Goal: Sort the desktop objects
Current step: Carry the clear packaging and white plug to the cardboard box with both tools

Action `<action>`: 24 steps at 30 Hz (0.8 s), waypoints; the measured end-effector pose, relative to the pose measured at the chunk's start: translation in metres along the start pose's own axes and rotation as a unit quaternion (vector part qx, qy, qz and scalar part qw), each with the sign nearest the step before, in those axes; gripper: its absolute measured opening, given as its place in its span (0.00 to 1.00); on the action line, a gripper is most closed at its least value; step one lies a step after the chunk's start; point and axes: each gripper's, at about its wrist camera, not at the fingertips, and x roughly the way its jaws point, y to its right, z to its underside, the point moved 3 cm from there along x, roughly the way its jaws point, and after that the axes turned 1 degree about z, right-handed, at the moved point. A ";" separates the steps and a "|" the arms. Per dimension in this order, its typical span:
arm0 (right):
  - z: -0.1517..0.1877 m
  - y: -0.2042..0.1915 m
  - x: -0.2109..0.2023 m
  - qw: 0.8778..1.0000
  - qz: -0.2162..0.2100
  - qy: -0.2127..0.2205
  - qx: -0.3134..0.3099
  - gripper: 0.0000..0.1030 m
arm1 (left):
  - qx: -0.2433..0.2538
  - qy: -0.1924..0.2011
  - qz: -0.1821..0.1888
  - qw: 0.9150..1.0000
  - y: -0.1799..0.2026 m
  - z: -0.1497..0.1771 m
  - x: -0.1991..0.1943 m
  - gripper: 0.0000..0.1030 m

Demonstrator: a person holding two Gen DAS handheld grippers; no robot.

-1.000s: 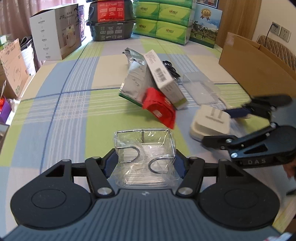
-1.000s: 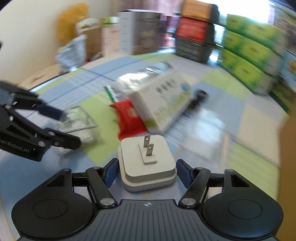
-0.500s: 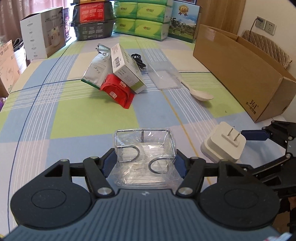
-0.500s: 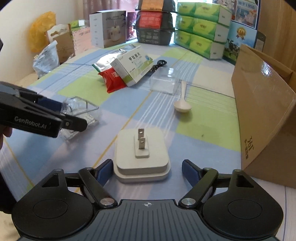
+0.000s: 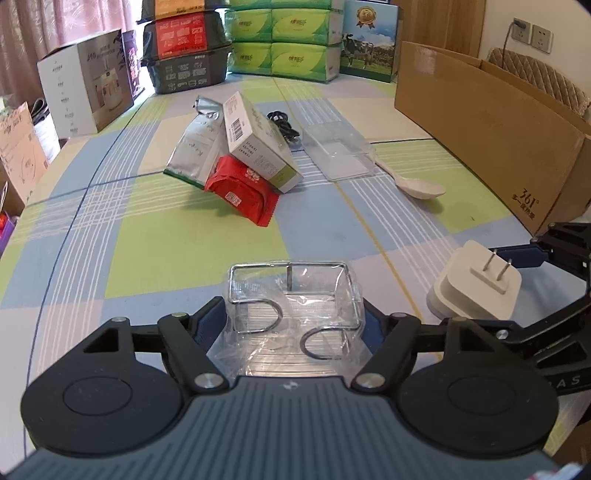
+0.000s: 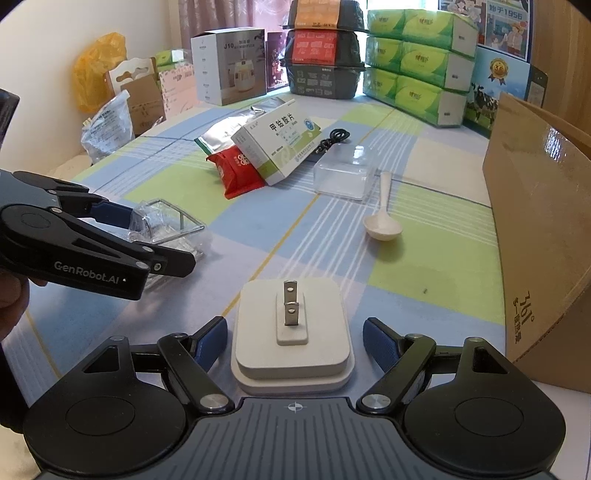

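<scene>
Left gripper [image 5: 293,325] fingers clamp wire rack [image 5: 291,295]; right gripper [image 6: 293,334] fingers wide open w/ charger [image 6: 291,332] loose between; medicine box [image 5: 258,140], spoon [image 5: 417,184] etc. unsorted on table [image 5: 147,240].

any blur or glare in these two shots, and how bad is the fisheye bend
Left wrist view: sharp, no motion blur; soft glare on the clear plastic box; cardboard box edge bows. Right wrist view: sharp too; the window behind the tissue packs blows out; black vignette in the corners.

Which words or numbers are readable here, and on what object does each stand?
"GenRobot.AI": left gripper.
"361°": cardboard box; smaller print unreadable.
"J10": grey-white carton.
"1956": blue poster.
"甲钴胺片": medicine box.
Red packet, tissue packs: unreadable.
</scene>
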 end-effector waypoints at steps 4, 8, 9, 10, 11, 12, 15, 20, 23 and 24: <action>-0.001 -0.001 0.000 1.000 0.004 0.004 0.000 0.67 | -0.009 -0.001 0.001 1.000 -0.001 0.000 0.000 0.63; -0.004 -0.002 -0.002 1.000 0.009 -0.003 0.007 0.60 | -0.021 -0.005 0.003 1.000 0.000 -0.001 -0.005 0.60; -0.004 -0.001 -0.005 1.000 0.011 -0.002 0.011 0.60 | -0.025 -0.006 0.005 1.000 0.000 -0.001 -0.008 0.60; -0.005 -0.001 -0.008 1.000 0.015 0.002 0.013 0.60 | -0.028 -0.007 0.004 1.000 0.001 -0.001 -0.011 0.60; -0.005 -0.001 -0.012 1.000 0.019 0.006 0.014 0.60 | -0.030 -0.006 0.004 1.000 0.002 -0.001 -0.015 0.60; -0.006 -0.001 -0.017 1.000 0.022 0.010 0.015 0.60 | -0.032 -0.006 0.005 0.999 0.004 -0.002 -0.018 0.60; -0.009 0.000 -0.033 0.999 0.032 0.018 0.022 0.60 | -0.039 -0.006 0.007 0.999 0.010 -0.002 -0.028 0.60; -0.010 0.006 -0.060 0.998 0.049 0.030 0.037 0.60 | -0.035 0.001 0.009 0.999 0.026 -0.006 -0.047 0.60; -0.011 0.013 -0.078 0.996 0.062 0.040 0.043 0.60 | -0.027 0.007 0.012 1.000 0.038 -0.010 -0.060 0.60; -0.011 0.015 -0.084 0.996 0.065 0.043 0.046 0.60 | -0.024 0.009 0.012 1.000 0.042 -0.012 -0.064 0.60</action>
